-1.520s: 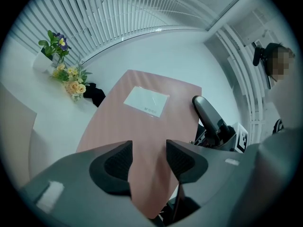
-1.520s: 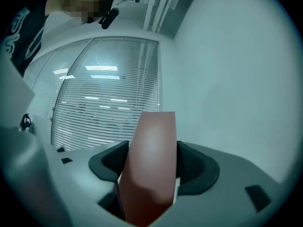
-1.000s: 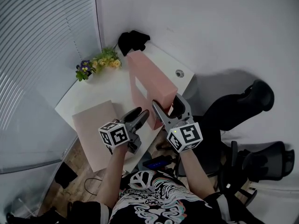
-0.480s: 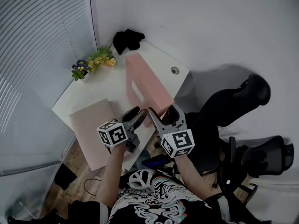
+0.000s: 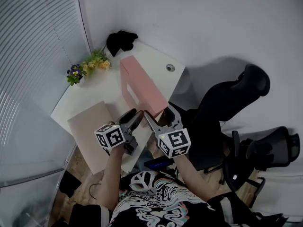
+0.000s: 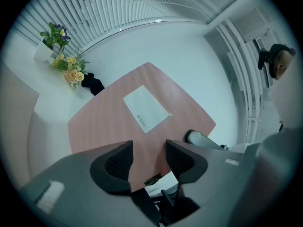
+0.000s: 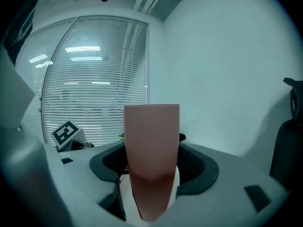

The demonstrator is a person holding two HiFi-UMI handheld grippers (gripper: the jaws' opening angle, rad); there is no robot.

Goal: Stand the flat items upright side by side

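Pink box [image 5: 142,90] upright, pinched between fingers [image 7: 196,167] of right gripper [image 5: 157,112].

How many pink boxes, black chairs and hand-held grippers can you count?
Pink boxes: 2 (upright pink box, flat pink box)
Black chairs: 2 (black chair by the desk, black chair at the right edge)
Hand-held grippers: 2 (left hand-held gripper, right hand-held gripper)
Total: 6
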